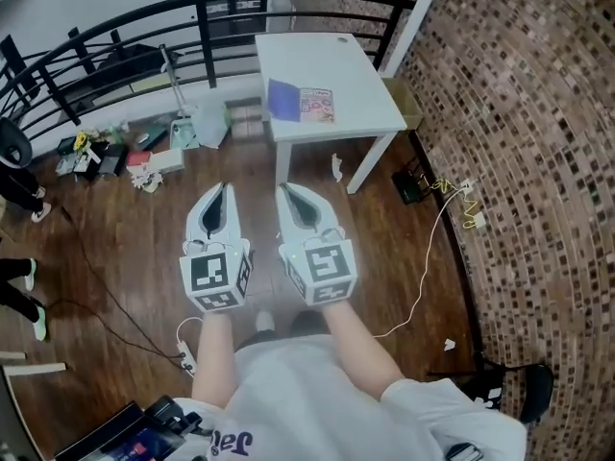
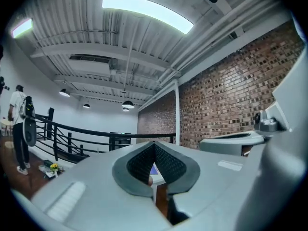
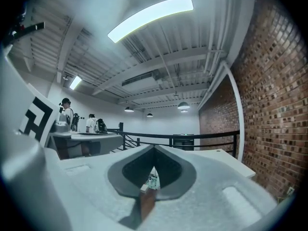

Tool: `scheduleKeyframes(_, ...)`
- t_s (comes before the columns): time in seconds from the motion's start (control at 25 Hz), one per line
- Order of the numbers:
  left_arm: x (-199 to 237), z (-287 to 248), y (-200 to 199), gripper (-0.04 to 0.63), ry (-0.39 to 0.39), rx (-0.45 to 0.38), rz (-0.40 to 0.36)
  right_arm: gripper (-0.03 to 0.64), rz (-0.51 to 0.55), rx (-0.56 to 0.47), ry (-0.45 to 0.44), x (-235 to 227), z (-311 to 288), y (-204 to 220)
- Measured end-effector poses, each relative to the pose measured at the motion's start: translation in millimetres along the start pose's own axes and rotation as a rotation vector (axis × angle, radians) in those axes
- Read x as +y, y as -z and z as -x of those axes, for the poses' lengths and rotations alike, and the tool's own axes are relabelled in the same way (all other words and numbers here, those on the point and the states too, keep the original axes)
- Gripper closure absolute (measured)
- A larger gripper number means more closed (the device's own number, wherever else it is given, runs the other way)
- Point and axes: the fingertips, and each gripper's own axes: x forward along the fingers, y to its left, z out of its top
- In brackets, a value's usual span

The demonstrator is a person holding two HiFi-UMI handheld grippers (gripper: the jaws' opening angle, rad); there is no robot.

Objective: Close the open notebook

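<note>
The open notebook [image 1: 300,102] lies flat on the white table [image 1: 351,75] near its front left edge, a purple page on the left and a colourful page on the right. My left gripper [image 1: 222,192] and right gripper [image 1: 285,192] are held level side by side over the wooden floor, well short of the table and pointing toward it. In the left gripper view the left gripper [image 2: 154,144] has its jaws together with nothing in them; a sliver of the notebook [image 2: 153,170] shows below the tips. The right gripper [image 3: 154,147] also shows its jaws meeting, empty.
A curved black railing [image 1: 144,17] runs behind the table. Bags and clutter [image 1: 115,152] sit on the floor at the left, with a person's legs [image 1: 19,195] beyond. A cardboard box [image 1: 405,102] stands by the brick wall [image 1: 519,113]. Cables [image 1: 423,267] trail over the floor.
</note>
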Motion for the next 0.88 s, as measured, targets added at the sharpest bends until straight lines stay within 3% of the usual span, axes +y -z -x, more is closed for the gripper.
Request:
scheduleKeyframes(0.2,-6,-59,27,0.578,0.070,0.045,0.016,0.625,-0.012,0.057,0.087,-49,-23,18)
scheduleKeyframes(0.4,-39,-133,35,0.578,0.125,0.053,0.028,0.625,0.006,0.069,0.127,-118,-54,23)
scheduleKeyframes(0.64,-74,-233,23,0.578,0.122,0.023,-0.023,0.626,-0.001,-0.001,0.097,-203,-113,4)
scheduleKeyframes(0.88,-100,-303,22,0.578,0.087,0.042,-0.075,0.625,-0.041,0.005,0.079,-285,-150,5)
